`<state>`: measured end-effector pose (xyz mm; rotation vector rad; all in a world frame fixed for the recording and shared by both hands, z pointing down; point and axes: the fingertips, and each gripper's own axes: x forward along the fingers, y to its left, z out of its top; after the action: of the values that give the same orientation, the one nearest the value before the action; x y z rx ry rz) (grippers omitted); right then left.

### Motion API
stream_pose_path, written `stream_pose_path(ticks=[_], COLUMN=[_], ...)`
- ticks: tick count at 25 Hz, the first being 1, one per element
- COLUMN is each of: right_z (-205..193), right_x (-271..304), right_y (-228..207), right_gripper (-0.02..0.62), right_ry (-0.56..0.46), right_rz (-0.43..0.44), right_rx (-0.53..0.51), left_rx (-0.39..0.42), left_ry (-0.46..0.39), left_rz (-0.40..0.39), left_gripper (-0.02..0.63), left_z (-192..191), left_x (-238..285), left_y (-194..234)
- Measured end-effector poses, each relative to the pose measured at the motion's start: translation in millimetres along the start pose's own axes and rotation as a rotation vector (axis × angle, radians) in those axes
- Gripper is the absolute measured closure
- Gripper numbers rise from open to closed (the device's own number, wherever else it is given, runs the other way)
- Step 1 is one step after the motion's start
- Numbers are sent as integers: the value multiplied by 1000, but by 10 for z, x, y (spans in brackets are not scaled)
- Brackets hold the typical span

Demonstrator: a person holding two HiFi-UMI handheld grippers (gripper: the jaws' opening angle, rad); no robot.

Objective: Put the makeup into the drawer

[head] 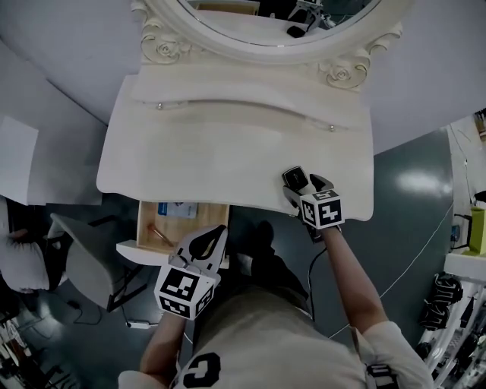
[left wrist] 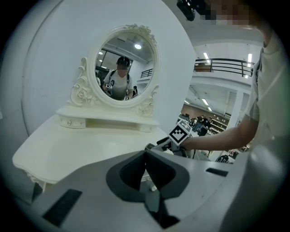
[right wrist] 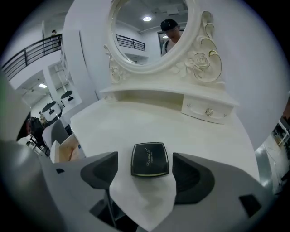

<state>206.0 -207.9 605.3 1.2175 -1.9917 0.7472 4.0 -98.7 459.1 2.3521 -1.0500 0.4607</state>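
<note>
Head view, read left to right. The drawer (head: 206, 216) stood pulled out under the left front edge of the white bench (head: 228, 159). It already held a blue-and-white packet and a slim pinkish item. The left gripper (head: 219, 230) hung just beside the drawer's right end with its jaws pressed together and nothing between them. Further right, near the bench's front edge, a black makeup compact (right wrist: 150, 159) lay flat and closed. The right gripper (right wrist: 146, 168) was tilted down over it. Its jaws were spread wide on either side of the compact, and neither pad touched the case.

The step in hand appeared to be the pick-up. The next move would call for closing the jaws squarely on the compact's two sides, lifting it and carrying it left to the open drawer.

Limits of view: the bench edge and the left gripper covered part of the drawer, so the free space inside could not be judged. The script on the compact's lid was too small to read. The mirror (head: 258, 19) was cut off at the top.
</note>
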Motion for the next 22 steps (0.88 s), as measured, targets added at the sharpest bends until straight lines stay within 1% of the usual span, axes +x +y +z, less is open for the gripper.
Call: stream_pose_path(ticks=[2,7,12,18,22], right_z=[-33,-124,-126,-128,-139], right_x=[100,299,305,300,303], right_y=[-55,-91,-118,-157,-157], right_gripper=[250,252,252,255,255], right_ry=[17,55,11,6,32], right_rz=[-17,-21,-39,-55,-64], right_rx=[-10,-18,-19,-5,-8], left_rx=[-9,-19,-22,-26,-54], left_ry=[8,16,6,-27,-68], left_rz=[10,22,36,56,76], left_gripper=[554,554,554,554,554], left_z=[-19,-19,8,30,28], left_x=[31,56,-6,-189,-381], left_y=[20,48,108,172,241])
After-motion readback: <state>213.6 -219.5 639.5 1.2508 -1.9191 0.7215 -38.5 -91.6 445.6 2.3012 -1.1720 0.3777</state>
